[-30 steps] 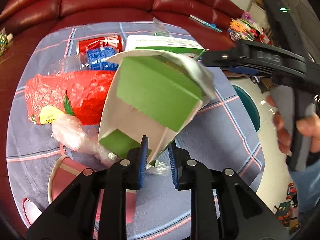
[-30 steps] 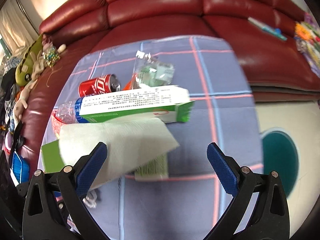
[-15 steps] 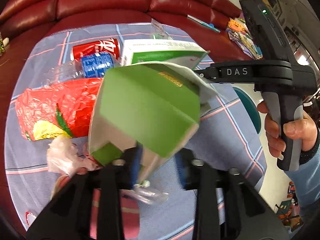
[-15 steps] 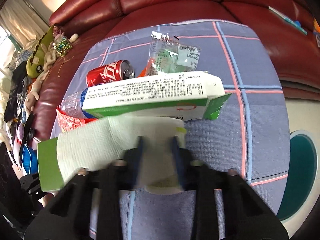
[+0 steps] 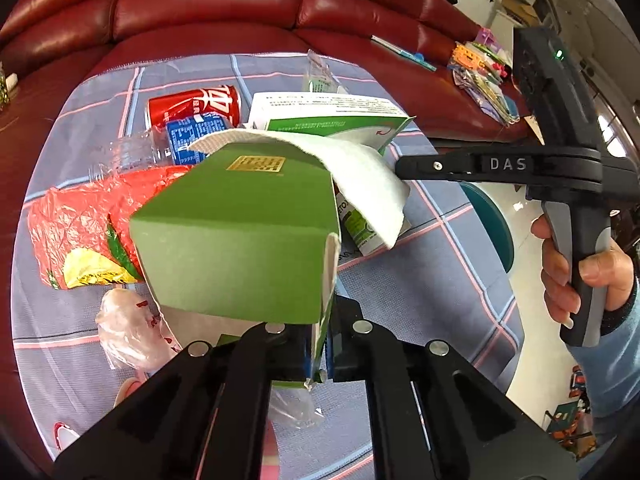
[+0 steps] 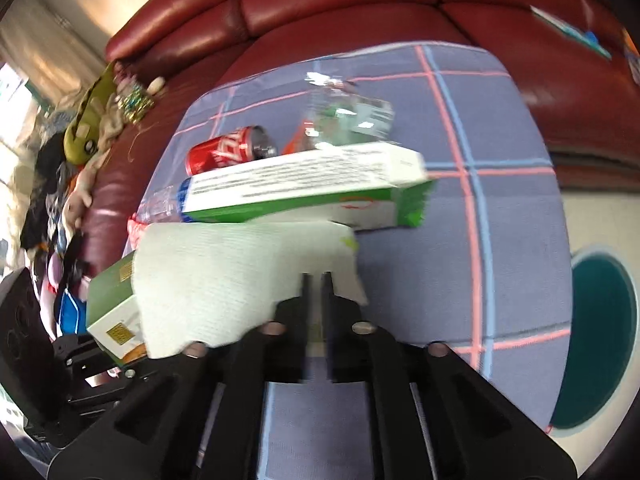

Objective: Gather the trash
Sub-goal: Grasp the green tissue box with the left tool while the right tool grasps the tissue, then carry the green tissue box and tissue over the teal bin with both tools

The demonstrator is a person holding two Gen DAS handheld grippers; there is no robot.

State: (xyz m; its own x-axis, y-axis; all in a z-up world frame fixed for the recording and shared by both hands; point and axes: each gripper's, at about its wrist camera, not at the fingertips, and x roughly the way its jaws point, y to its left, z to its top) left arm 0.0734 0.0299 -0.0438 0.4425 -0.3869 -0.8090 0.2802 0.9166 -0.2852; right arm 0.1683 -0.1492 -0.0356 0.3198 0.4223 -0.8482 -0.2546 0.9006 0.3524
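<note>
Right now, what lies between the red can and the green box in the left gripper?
In the left wrist view, a crushed clear bottle with a blue label lies between the red can and the green box.

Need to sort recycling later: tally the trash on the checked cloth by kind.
Cardboard boxes: 2 (green box, white-green carton)
Cans: 1
Plastic bottles: 1
Paper towels: 1
Plastic wrappers or bags: 3
Total: 8

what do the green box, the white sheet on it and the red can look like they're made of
Green box: thin matte cardboard, apparently; its cut edge shows pale and the panels fold crisply.
White sheet: probably paper towel; it droops softly and has an embossed weave.
Red can: likely aluminium with glossy print; the right wrist view shows a metal end.
</note>
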